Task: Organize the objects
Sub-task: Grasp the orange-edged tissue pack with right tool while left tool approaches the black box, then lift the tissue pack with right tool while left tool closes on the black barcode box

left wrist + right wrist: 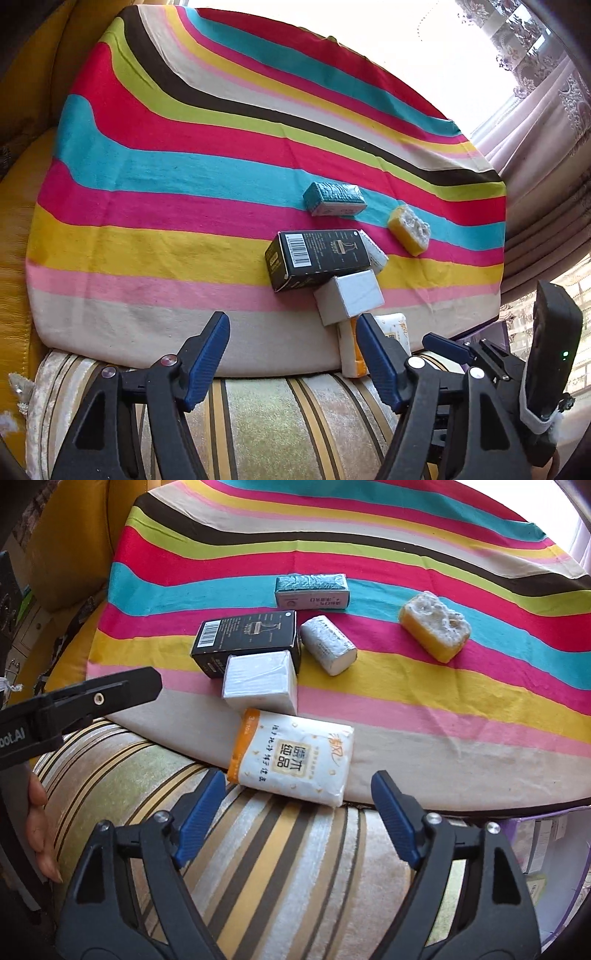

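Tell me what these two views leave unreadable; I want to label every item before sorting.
- Tissue pack: left wrist view, mostly hidden behind the left gripper's finger; the right wrist view shows it whole.
- White roll: left wrist view, mostly behind the black box.
- Teal box label: too small in both views.
- Items at lower right: right wrist view, blurred and cut off by the fisheye edge.

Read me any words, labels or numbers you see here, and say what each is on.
"bot.AI": cut off, on the black left gripper.
"3" and "10": orange edge of the white tissue pack; its Chinese characters I cannot read reliably.
Black box: barcode, print too small.
Teal-topped box: label blurred.
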Motion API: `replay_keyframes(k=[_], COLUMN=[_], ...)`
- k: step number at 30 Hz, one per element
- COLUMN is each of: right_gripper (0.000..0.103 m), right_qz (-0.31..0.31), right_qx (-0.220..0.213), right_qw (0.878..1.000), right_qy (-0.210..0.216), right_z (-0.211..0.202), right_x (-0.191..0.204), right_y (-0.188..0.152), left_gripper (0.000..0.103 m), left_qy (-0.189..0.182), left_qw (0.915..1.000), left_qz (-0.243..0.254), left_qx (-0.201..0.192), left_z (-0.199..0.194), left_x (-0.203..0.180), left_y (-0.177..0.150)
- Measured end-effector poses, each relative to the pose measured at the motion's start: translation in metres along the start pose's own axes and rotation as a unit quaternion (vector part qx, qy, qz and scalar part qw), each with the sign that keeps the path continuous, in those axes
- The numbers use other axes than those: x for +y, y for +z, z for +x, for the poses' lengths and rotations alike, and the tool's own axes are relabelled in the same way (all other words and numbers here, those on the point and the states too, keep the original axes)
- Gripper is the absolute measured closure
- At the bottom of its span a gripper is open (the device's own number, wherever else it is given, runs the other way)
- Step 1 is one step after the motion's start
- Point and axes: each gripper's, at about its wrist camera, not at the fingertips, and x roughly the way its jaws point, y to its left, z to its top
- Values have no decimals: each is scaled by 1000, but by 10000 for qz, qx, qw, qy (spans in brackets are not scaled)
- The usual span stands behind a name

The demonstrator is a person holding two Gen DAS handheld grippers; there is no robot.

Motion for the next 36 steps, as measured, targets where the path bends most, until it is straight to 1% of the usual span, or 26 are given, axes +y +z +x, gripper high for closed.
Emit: replay_keyframes(k=[6, 10, 15, 17, 22, 30, 36], right_gripper=[20, 20, 20, 23, 24, 24, 24], right_qz=[180, 126, 81, 85, 152, 250, 416], right_qx=[156, 178, 173, 212, 97, -314, -544], right_qw=[9995, 9994, 9993, 9991, 9989, 9969, 9948], right_qy=[-191, -264, -324, -366, -441, -672, -760], right_z=[16, 22, 28, 32, 29, 6, -5], right_x=[4, 9, 10, 9, 4, -16, -37], right_y=[6, 8, 9, 11, 10, 6, 2], left_gripper=[28, 26, 23, 23, 23, 22, 20], left_qy=[-94, -128, -74, -55, 21, 174, 525], left_qw=[9999, 9998, 9998, 9997, 9996, 9997, 9986], left_qz=[-125, -168, -182, -219, -249, -188, -37], left_qx=[-27, -13, -3, 43, 109, 55, 96], left_z=[0, 1, 5, 9, 16, 31, 52], left_x=[7, 8, 5, 5, -1, -27, -47], left_y=[3, 5, 7, 8, 12, 24, 34])
